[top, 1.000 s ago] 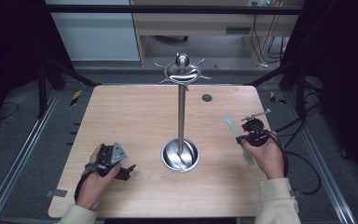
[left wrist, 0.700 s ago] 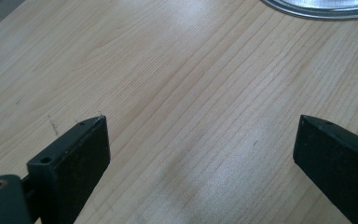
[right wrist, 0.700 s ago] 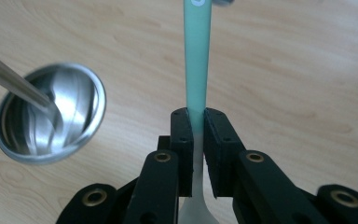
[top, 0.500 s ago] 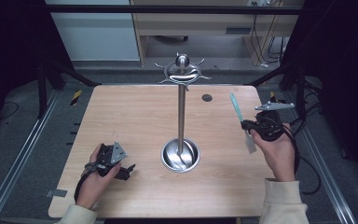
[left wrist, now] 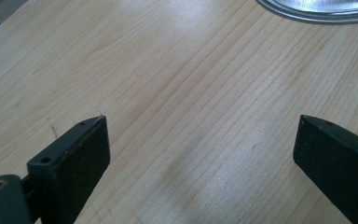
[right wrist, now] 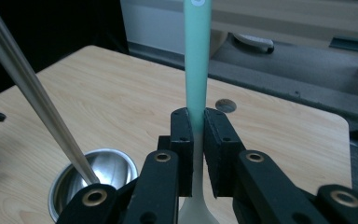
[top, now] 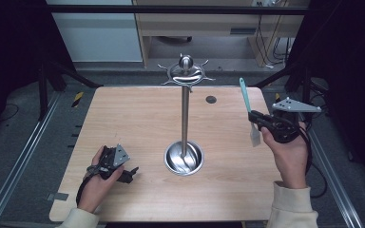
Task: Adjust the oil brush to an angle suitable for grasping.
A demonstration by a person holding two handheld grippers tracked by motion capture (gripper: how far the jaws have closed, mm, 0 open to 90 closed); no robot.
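A steel stand rises from a round dish base [top: 184, 158] at the table's middle, its pole [top: 185, 118] topped by a ring of hooks [top: 186, 72]. My right gripper [top: 256, 118] is up in the air at the right, shut on a spatula with a green handle [top: 244, 94] pointing up and a white blade [top: 255, 136] hanging below. In the right gripper view the pads clamp the handle [right wrist: 197, 70], with the pole [right wrist: 32, 93] and dish [right wrist: 98, 175] at left. My left gripper [top: 129, 174] rests low on the table at the front left, open and holding nothing, its fingers [left wrist: 72, 158] wide apart over bare wood.
A small dark round hole [top: 211, 99] marks the table's far side. Metal rails [top: 24, 156] run along both sides of the wooden table [top: 138, 118]. A cabinet and cables stand beyond the far edge.
My right gripper has risen with the spatula, which now stands more upright and higher above the table. The left hand has stayed put.
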